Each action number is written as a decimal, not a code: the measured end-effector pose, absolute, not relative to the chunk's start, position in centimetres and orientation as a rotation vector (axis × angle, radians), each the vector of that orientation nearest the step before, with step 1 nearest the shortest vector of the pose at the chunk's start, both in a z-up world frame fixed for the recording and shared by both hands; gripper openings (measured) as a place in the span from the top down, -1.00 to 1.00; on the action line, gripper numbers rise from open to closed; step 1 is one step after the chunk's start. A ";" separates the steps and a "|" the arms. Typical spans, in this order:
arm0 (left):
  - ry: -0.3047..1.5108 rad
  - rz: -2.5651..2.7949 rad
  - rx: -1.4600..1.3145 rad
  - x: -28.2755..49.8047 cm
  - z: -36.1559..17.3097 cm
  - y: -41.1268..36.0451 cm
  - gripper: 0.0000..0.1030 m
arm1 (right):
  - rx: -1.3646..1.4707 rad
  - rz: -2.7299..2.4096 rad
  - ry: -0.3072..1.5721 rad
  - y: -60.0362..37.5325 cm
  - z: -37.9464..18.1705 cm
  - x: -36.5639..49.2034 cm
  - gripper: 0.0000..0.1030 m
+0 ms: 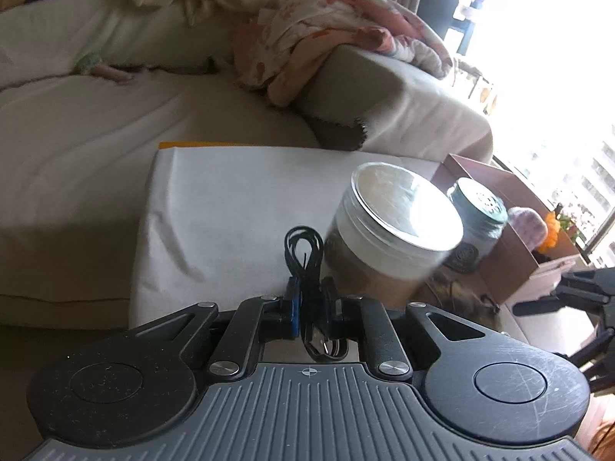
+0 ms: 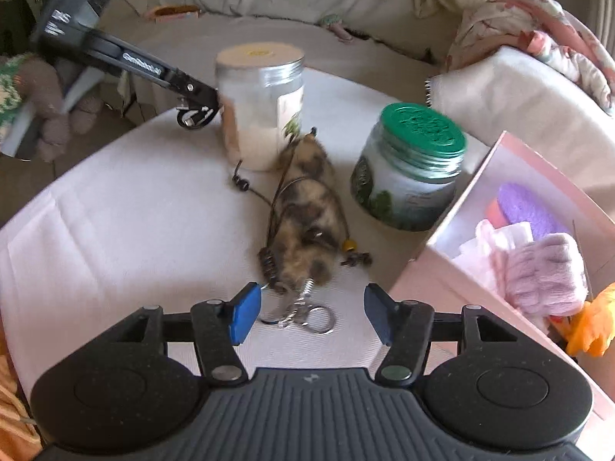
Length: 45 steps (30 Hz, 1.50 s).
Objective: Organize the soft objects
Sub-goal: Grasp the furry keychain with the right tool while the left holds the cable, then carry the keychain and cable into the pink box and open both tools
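On the white-covered counter [image 2: 115,199] directly ahead of my right claw [image 2: 312,309] lies the mottled fur keychain toy [image 2: 307,211], its metal rings [image 2: 307,315] lying between my spread blue pads [image 2: 242,313]; that claw is open and grips nothing, lined up, I judge, to close on the ring end. My left claw [image 1: 310,307] is closed on a looped black cable [image 1: 305,253], held up beside the silver-lidded jar [image 1: 388,234], presumably to keep it clear of the work. A green-lidded jar [image 2: 411,169] stands just right of the toy. The pink box [image 2: 434,269] at the counter's right edge already holds a lilac plush piece [image 2: 546,272] and other soft items, so I judge it the collection point. Risk noted: the toy's cords and beads may snag.
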<state>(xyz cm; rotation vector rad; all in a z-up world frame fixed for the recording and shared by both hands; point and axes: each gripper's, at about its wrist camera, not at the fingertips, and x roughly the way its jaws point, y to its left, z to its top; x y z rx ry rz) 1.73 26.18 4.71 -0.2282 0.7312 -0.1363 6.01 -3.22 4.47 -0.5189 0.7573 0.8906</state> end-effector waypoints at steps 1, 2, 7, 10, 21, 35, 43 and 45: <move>0.725 -0.135 -0.226 1.3 4.7 26.1 0.74 | -0.524 0.877 0.743 -2.7 4.3 5.8 -0.16; 0.720 -0.136 -0.232 0.9 4.7 26.1 0.74 | -0.520 0.867 0.731 -2.3 4.3 5.7 -0.16; 0.685 -0.098 -0.262 -0.8 4.9 27.6 0.74 | -0.492 0.828 0.750 0.7 4.1 7.7 -0.12; 0.654 -0.061 -0.289 -1.5 5.2 29.1 0.81 | -0.534 0.856 0.809 2.4 3.9 8.2 0.50; 0.534 -0.077 -0.306 0.3 9.5 31.6 0.81 | -0.298 0.854 0.656 2.8 17.9 12.7 0.82; 0.848 -0.063 -0.092 0.5 3.2 28.9 0.68 | -0.465 0.892 0.778 1.9 7.8 9.3 0.18; 0.888 -0.018 -0.018 1.5 2.1 27.1 0.44 | -0.479 0.805 0.612 2.4 3.6 7.3 -0.37; 0.880 0.004 -0.024 1.4 1.9 26.8 0.44 | -0.445 0.826 0.596 2.7 3.2 7.1 -0.37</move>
